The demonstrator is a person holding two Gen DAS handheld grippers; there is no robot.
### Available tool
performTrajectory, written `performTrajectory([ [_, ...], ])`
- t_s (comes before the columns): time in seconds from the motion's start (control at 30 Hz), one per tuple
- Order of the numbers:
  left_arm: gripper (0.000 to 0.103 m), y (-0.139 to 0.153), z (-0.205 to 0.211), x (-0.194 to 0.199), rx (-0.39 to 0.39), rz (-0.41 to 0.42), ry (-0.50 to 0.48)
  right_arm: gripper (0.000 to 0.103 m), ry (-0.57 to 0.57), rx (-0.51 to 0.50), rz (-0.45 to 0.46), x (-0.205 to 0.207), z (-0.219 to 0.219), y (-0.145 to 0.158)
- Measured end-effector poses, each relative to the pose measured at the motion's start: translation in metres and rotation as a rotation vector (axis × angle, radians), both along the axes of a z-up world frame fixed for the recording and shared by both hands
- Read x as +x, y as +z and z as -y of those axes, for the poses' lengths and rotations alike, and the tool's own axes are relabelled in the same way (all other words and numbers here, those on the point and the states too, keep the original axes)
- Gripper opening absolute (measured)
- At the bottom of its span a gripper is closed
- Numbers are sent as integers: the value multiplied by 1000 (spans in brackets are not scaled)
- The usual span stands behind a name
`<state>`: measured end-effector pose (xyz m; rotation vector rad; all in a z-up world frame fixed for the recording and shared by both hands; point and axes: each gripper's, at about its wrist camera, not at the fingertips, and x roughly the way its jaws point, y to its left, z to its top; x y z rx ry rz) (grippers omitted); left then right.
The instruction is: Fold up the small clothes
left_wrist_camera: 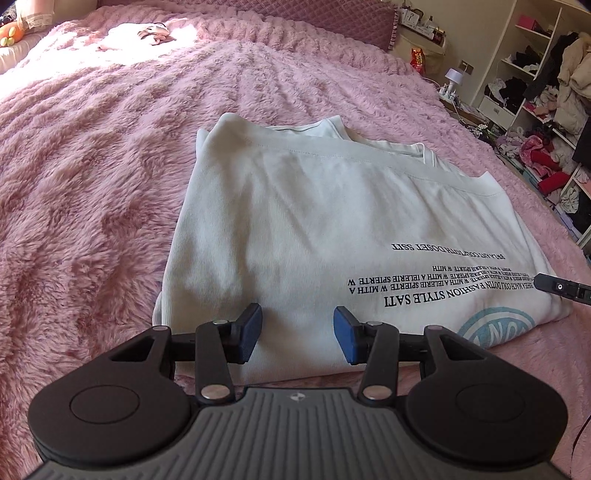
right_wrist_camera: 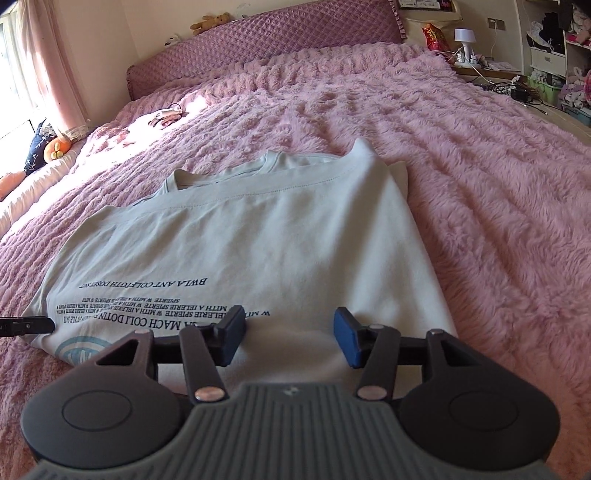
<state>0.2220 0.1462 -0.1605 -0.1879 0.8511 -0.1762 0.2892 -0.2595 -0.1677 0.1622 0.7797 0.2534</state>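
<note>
Shelves [left_wrist_camera: 535, 96] crammed with clothes show only at the right of the left wrist view; the right wrist view alone takes in the quilted purple headboard [right_wrist_camera: 266, 44] with a teddy bear [right_wrist_camera: 210, 21] on top, the pink curtain [right_wrist_camera: 40, 62] by the window and a white lamp [right_wrist_camera: 464, 37] on the bedside.

Both views share the white T-shirt [left_wrist_camera: 314, 221], which lies folded into a rough rectangle on the pink fluffy blanket [left_wrist_camera: 92, 184] of the bed, collar at the far end and printed side up. The black print reads upside down from either camera: "FASHION STYLE SATI" is clear in the left view, "BWLA ANT" and "MACH COLI DOTIN" in the right, with smaller repeated lines of "W MITH A IELERIE SPIERTE" between. A pale blue round logo sits at the near edge; its letters are too cut off to read.

The left gripper [left_wrist_camera: 297, 332] hovers low over the shirt's near left part, pointing up the bed, its blue-padded fingers [left_wrist_camera: 250, 330] spread apart and holding nothing. The right gripper [right_wrist_camera: 290, 338] sits likewise over the near right part, fingers [right_wrist_camera: 347, 341] spread, nothing between them. Each gripper's black tip pokes into the edge of the other's view, beside the print.
</note>
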Motion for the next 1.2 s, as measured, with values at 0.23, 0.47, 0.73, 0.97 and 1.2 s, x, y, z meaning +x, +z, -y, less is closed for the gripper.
performTrajectory([
  [0.23, 54, 1, -2, -3, -9, -2, -2, 50, -52, -47, -2, -7, 2, 0],
  [0.47, 56, 27, 4, -15, -112, 83, -12, 54, -131, -90, 78, -24, 18, 20],
  [0.73, 58, 16, 19, -6, -100, 36, -27, 53, -190, -39, 10, -24, 59, 4],
  [0.97, 58, 11, 21, -6, -68, 20, -29, 0, -208, 30, 23, -33, 74, 10],
  [1.2, 58, 5, 22, -2, -53, 0, -35, 0, -185, -3, -45, -32, 78, -10],
])
